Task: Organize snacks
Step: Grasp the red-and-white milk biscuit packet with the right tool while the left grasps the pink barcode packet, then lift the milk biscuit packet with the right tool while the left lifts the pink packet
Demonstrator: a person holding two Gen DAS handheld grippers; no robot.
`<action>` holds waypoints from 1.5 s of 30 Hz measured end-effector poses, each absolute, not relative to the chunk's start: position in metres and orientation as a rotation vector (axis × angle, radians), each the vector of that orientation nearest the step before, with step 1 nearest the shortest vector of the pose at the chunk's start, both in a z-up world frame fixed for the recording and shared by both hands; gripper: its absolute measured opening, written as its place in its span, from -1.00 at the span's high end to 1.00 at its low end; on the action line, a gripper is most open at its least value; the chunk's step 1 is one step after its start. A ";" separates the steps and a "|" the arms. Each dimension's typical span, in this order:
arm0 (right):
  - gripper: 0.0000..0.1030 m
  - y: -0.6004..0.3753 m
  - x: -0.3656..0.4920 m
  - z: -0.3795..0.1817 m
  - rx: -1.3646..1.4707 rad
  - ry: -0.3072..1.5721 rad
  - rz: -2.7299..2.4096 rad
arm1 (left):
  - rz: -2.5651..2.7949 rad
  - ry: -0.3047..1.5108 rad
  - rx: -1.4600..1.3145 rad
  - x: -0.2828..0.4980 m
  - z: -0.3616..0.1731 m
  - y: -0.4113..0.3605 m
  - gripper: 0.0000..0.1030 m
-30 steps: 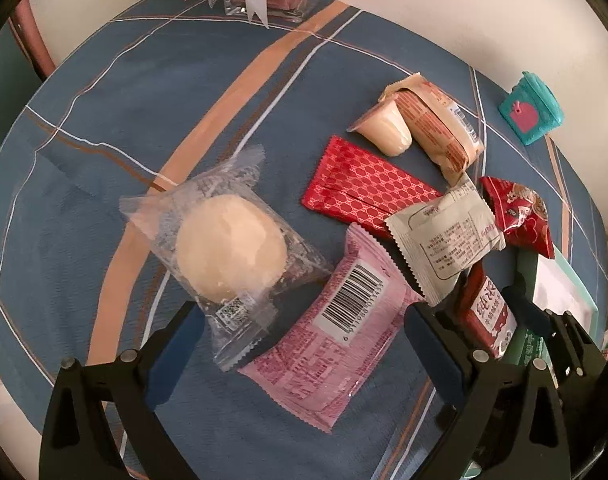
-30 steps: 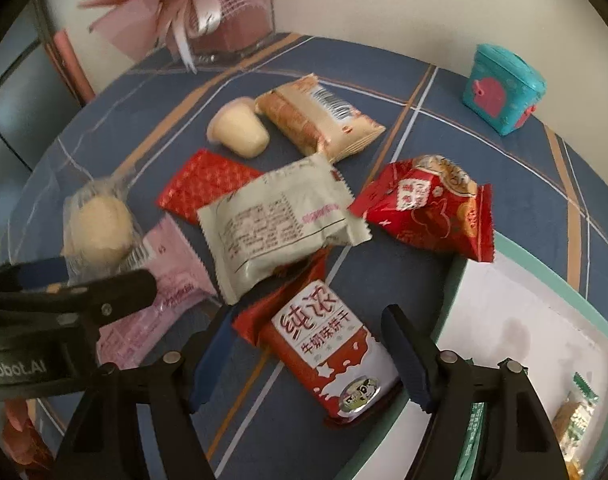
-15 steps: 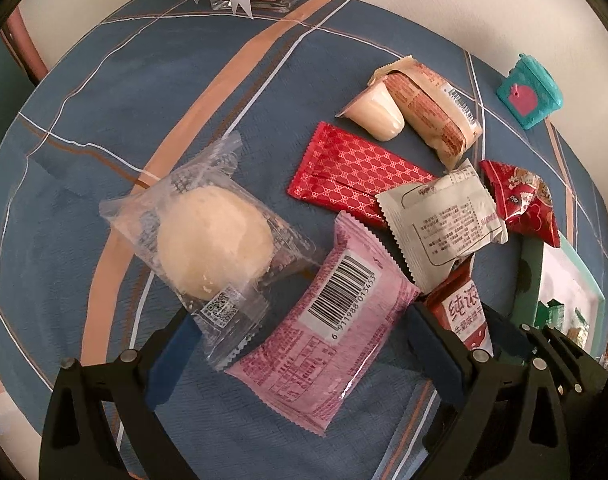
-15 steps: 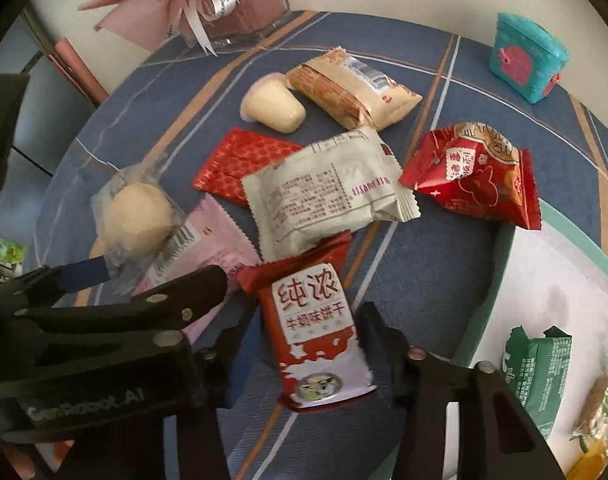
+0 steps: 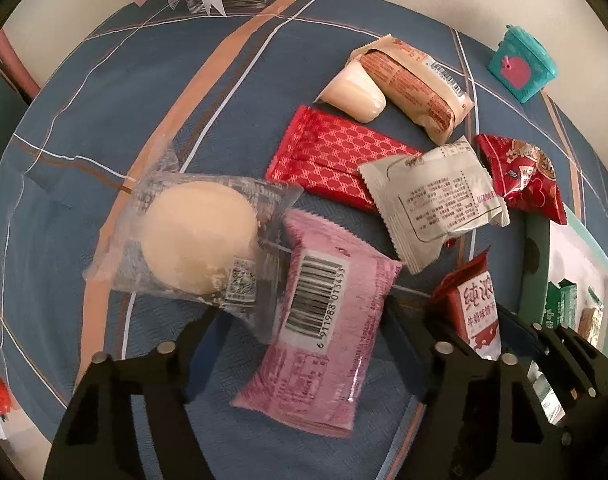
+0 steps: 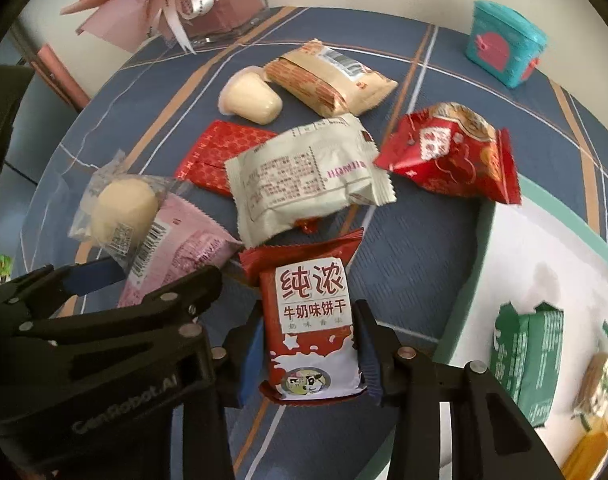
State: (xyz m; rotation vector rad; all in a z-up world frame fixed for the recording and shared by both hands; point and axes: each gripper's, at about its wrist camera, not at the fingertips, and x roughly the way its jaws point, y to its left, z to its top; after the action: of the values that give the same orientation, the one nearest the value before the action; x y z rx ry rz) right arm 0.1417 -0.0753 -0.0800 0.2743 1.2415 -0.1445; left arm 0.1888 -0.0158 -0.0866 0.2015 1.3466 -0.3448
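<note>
We see the right gripper [image 6: 310, 354] closed on the red-and-white milk biscuit pack [image 6: 310, 328]; its jaws have just been closing, and both blue pads now press the pack's long sides. The pack stands between the jaws, its sealed upper end pointing away from them.

The left gripper [image 5: 294, 336] has also just been closing. The pink barcode packet [image 5: 324, 312] lies between its jaws, with a corner of the clear-wrapped round cake [image 5: 196, 236] overlapping the packet on the left-finger side. The left finger's blue pad [image 5: 204, 344] sits against the clear wrapper's edge; we cannot tell whether the right finger touches the pink packet, so a firm grip is not confirmed.

Ahead of the right jaws lies the white printed packet [image 6: 304, 178], resting partly on the flat red patterned packet [image 6: 220, 152]. Beyond these lie the cream jelly cup [image 6: 250, 98] and the tan wafer pack [image 6: 328, 76], touching. To the right of the jaws is the red puffed bag [image 6: 452, 152], and just beside it the tray [image 6: 468, 284] with teal rim, holding a green packet [image 6: 532, 356].

All loose snacks rest on the blue striped cloth [image 6: 424, 280].
</note>
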 end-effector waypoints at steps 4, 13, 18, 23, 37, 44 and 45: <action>0.14 -0.074 0.134 -0.082 0.304 1.242 -0.171 | -0.348 1.342 0.204 0.185 -0.090 -0.020 -0.25; 0.16 -0.083 0.112 -0.082 0.379 1.228 -0.191 | -0.394 1.319 0.199 0.175 -0.083 -0.035 0.13; 0.16 -0.093 0.102 -0.078 0.440 1.218 -0.195 | -0.411 1.301 0.168 0.171 -0.075 -0.040 0.20; 0.16 -0.100 0.095 -0.060 0.458 1.176 -0.191 | -0.432 1.273 0.135 0.171 -0.061 -0.037 0.23; 0.17 -0.102 0.077 0.005 0.471 1.029 -0.183 | -0.481 1.161 0.041 0.175 -0.003 0.006 0.23; 0.17 -0.099 0.085 0.009 0.472 1.009 -0.186 | -0.490 1.113 0.008 0.172 0.017 0.017 0.23; 0.17 -0.100 0.084 0.009 0.476 1.009 -0.187 | -0.490 1.106 0.003 0.172 0.020 0.018 0.23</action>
State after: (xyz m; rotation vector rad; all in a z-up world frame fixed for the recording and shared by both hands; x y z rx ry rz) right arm 0.0845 -0.1001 0.0086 0.4756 1.0086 -0.1871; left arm 0.1721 0.0181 0.0201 0.0028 1.1063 -0.4897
